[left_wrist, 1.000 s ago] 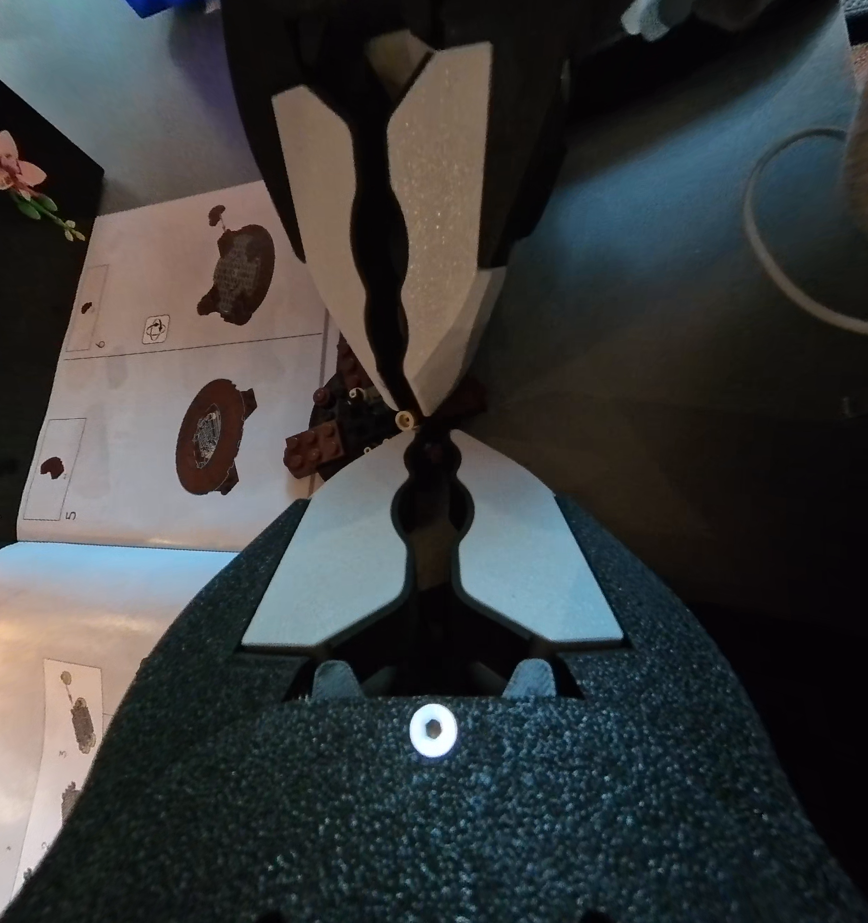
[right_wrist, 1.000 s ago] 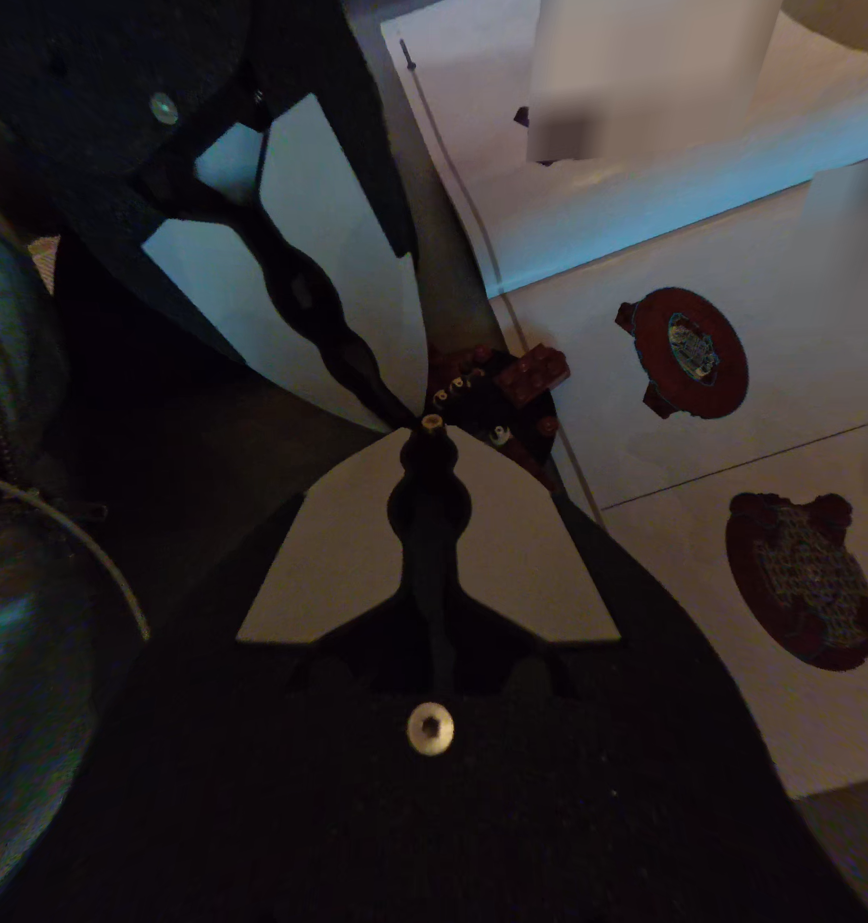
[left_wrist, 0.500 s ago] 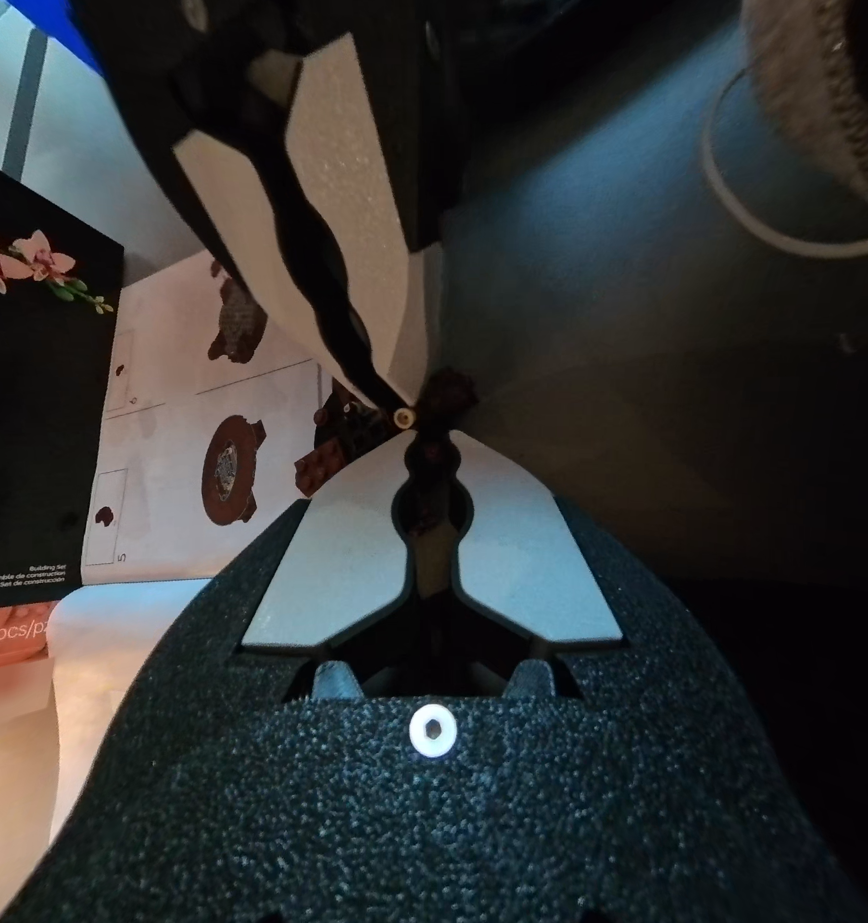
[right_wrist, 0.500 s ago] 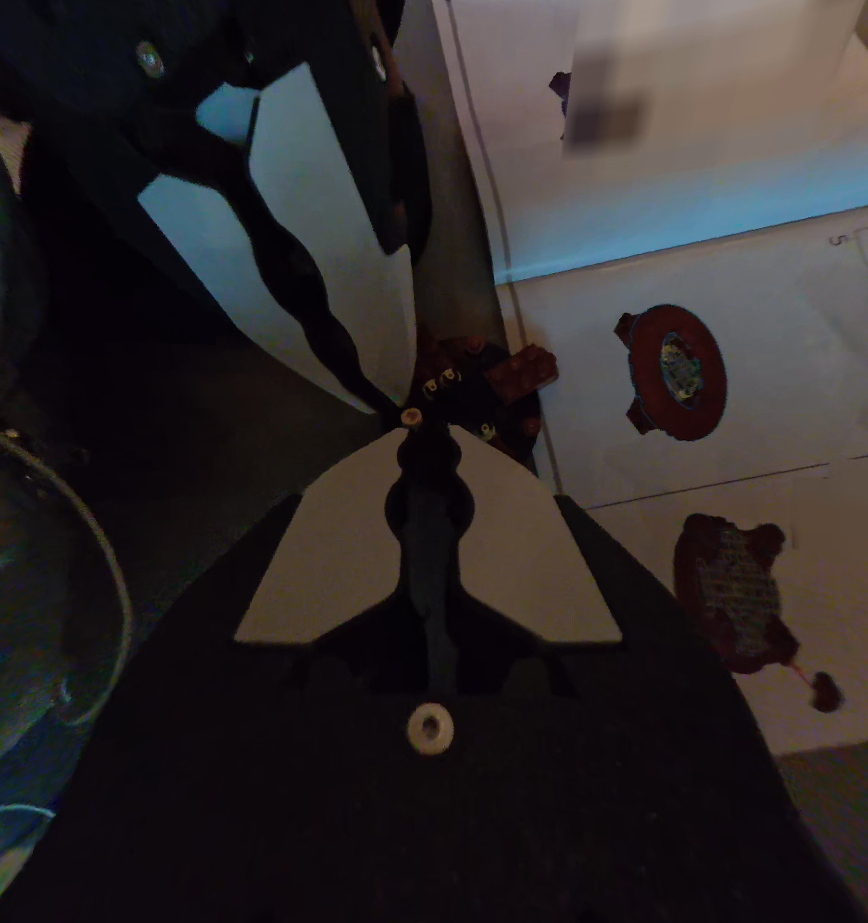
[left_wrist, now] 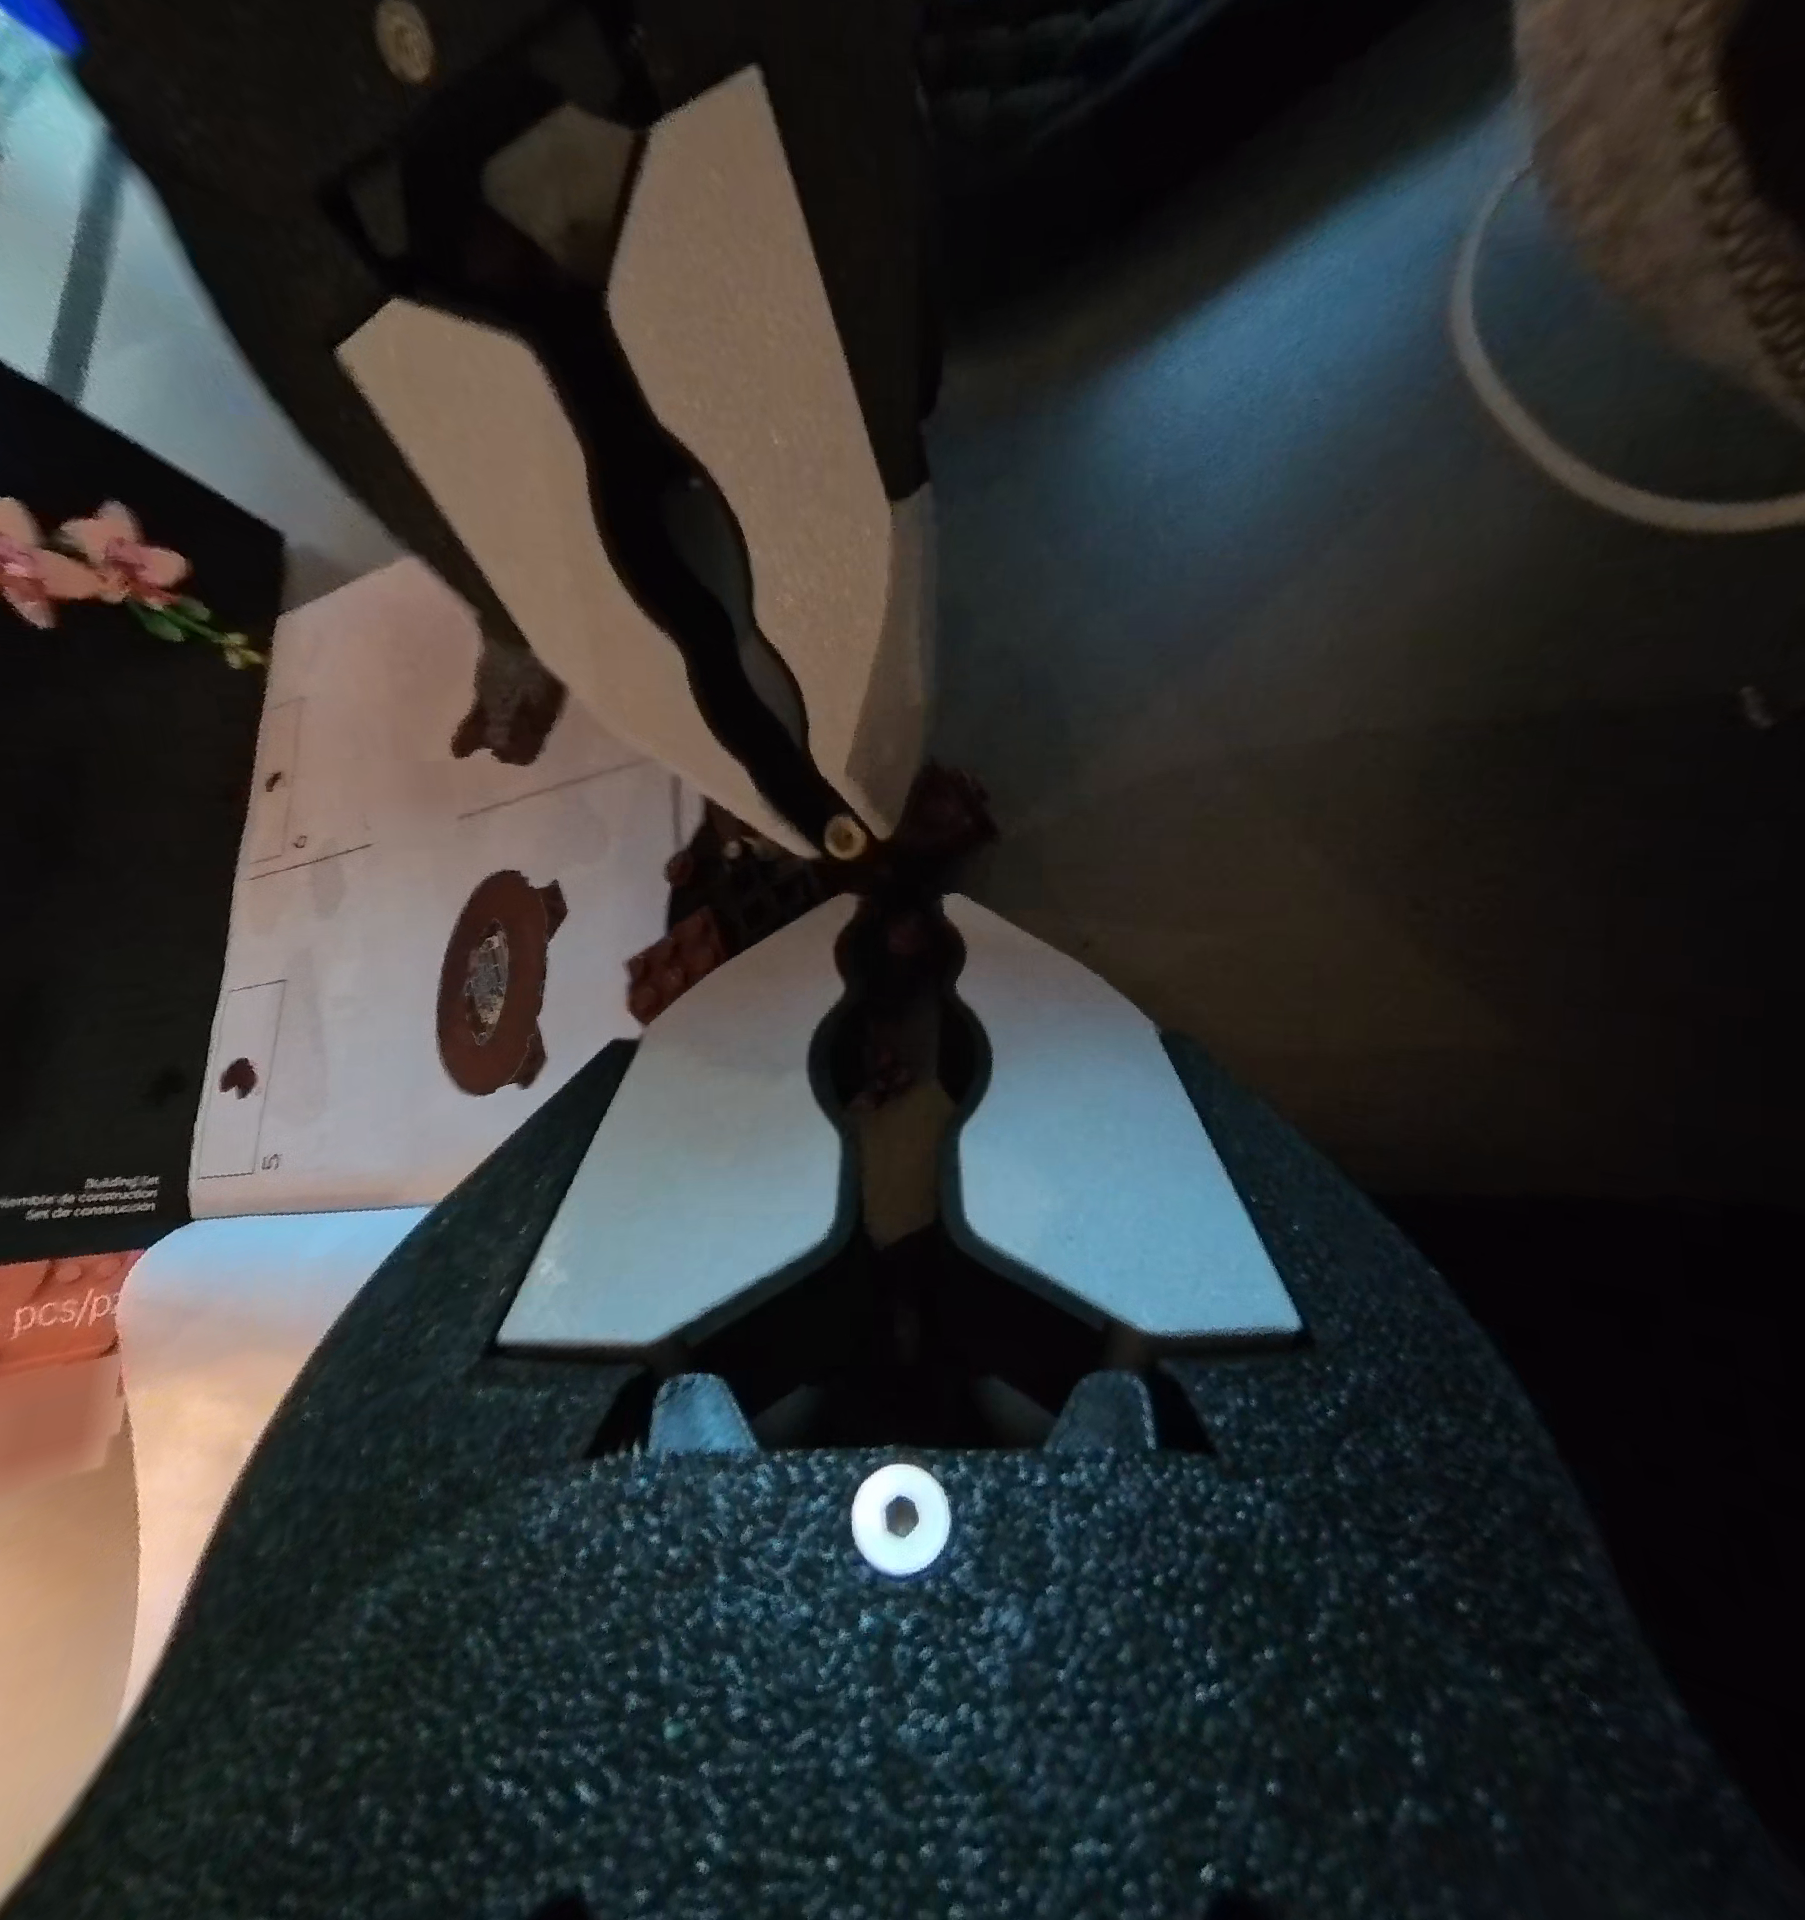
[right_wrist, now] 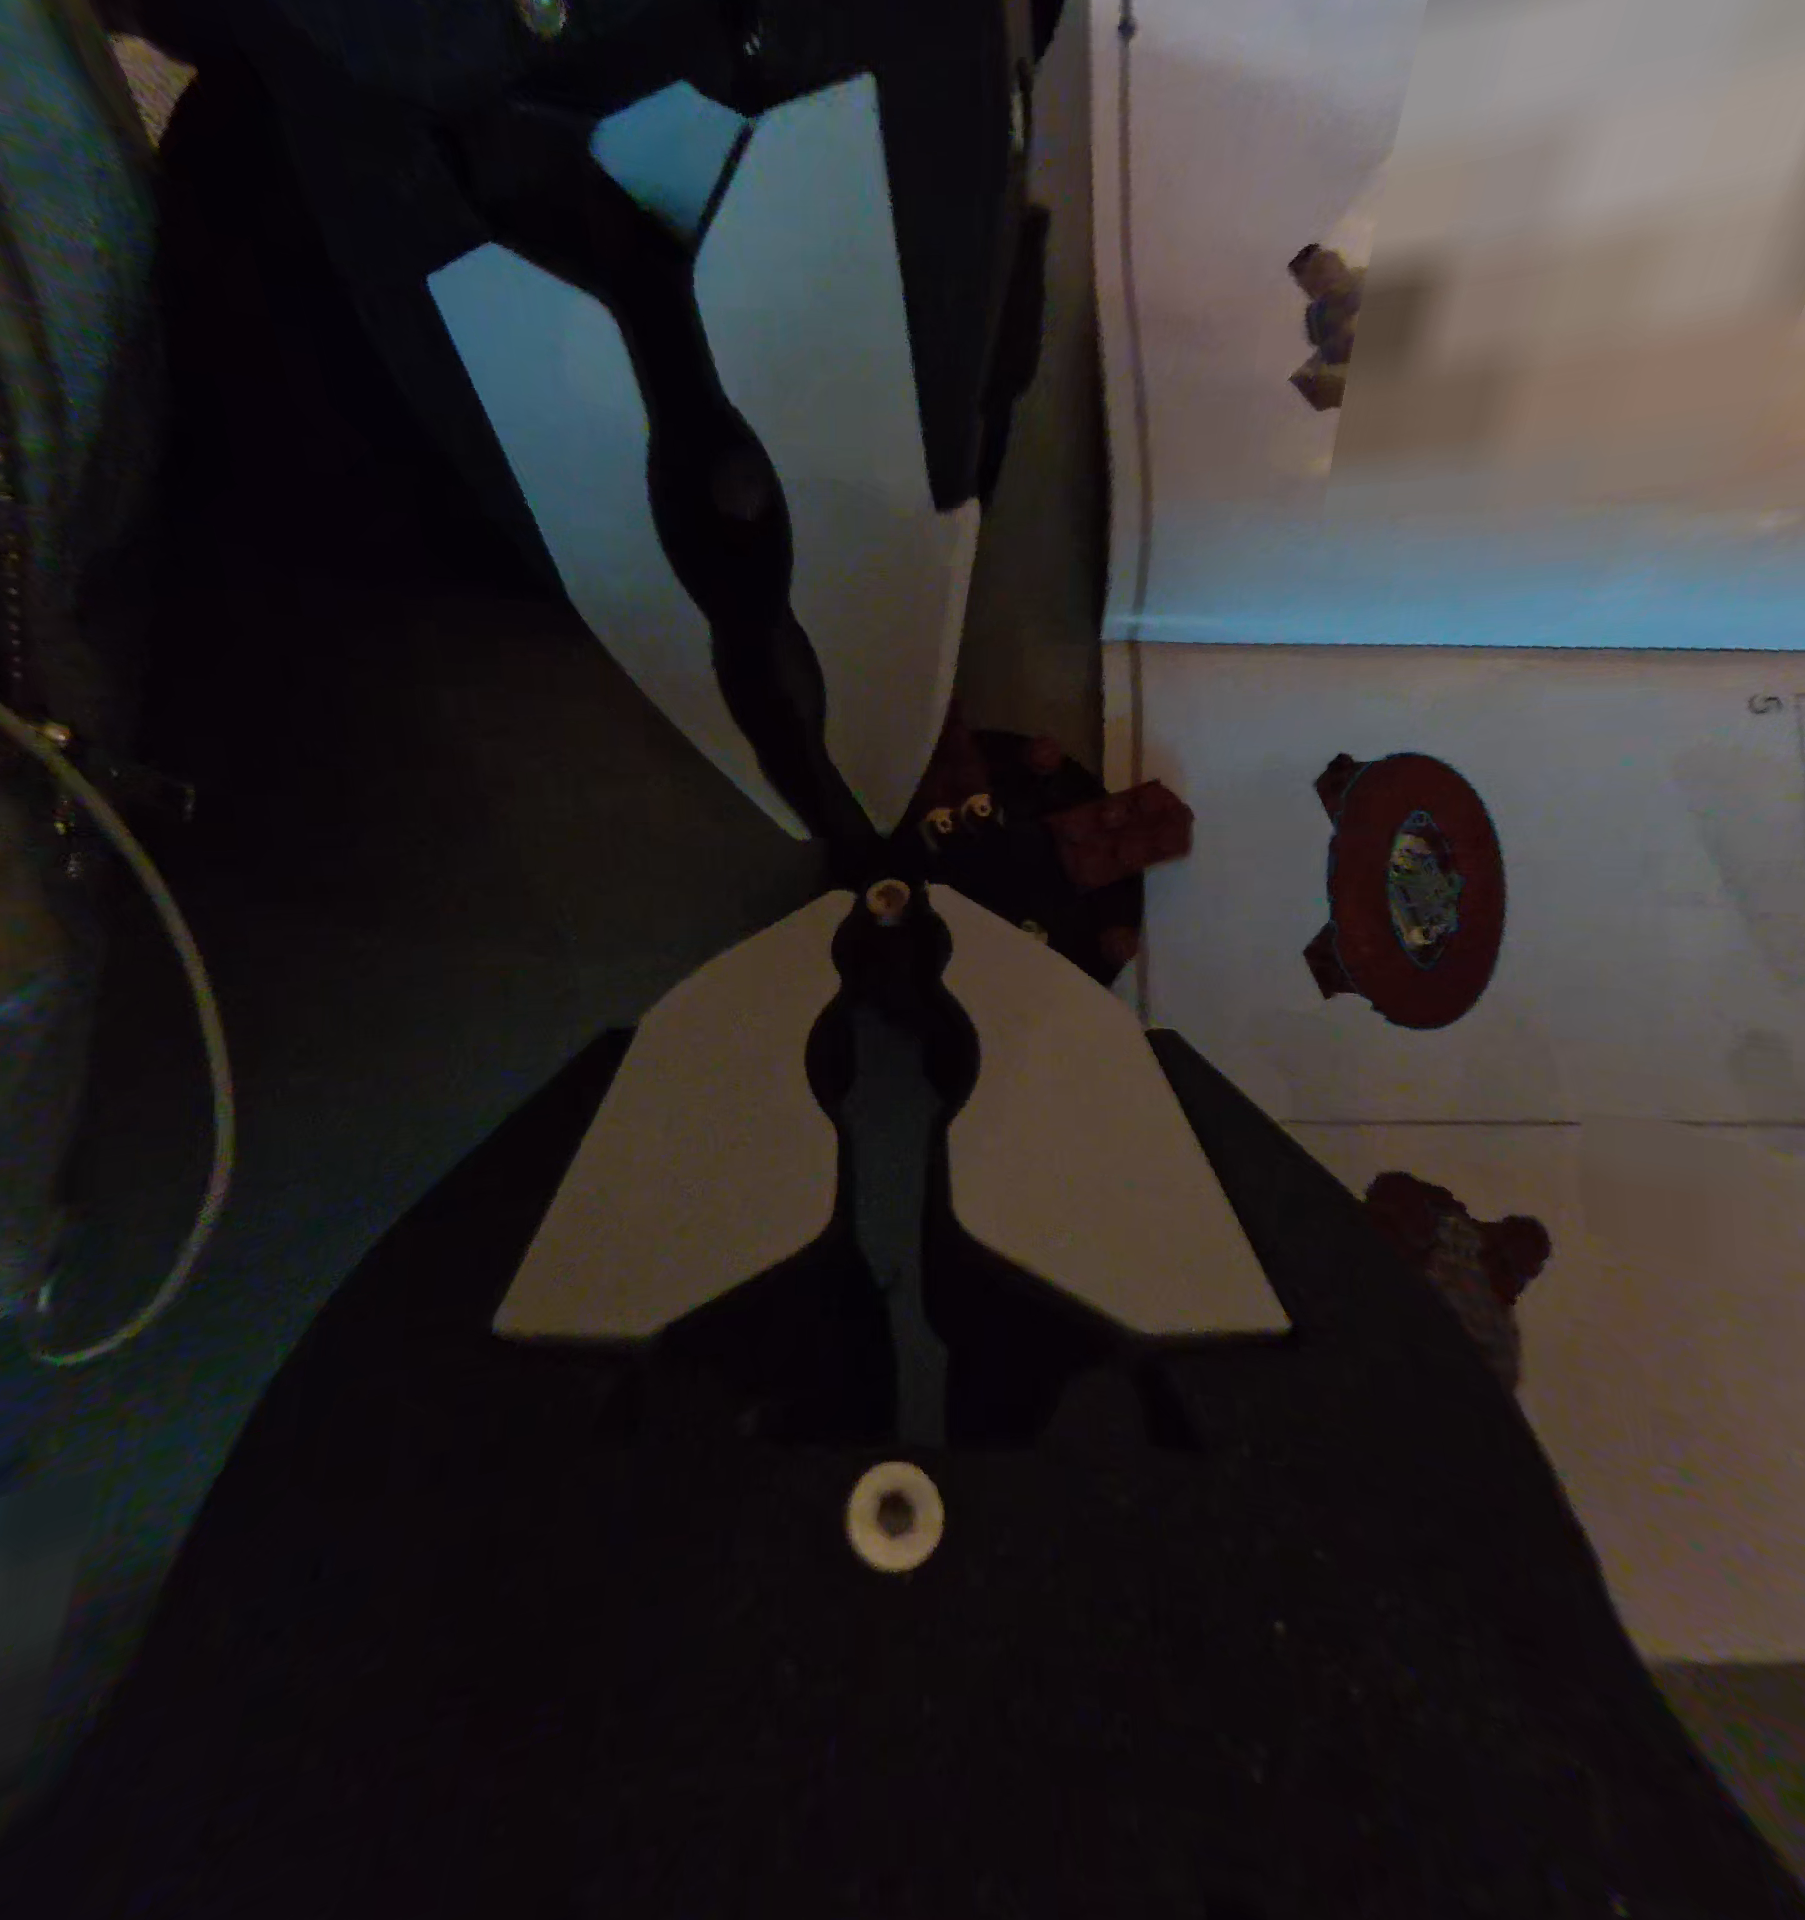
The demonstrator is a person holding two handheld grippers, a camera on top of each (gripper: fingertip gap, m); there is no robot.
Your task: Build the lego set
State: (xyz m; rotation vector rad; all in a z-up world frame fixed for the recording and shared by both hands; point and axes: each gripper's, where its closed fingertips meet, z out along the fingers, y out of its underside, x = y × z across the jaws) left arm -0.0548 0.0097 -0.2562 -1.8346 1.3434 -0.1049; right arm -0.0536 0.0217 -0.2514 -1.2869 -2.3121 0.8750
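Left gripper (left_wrist: pixel 896 894) clamps dark brick model (left_wrist: pixel 939 821), right gripper (right_wrist: pixel 885 902) pinches cream peg (right_wrist: pixel 885 896), tips meeting.

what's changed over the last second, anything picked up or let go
Nothing was picked up or released. The right gripper keeps its small cream peg, the left gripper its dark brown brick assembly, tips nearly meeting. Both swung: the instruction booklet page drifted sideways in each view, and the black box came further into view.
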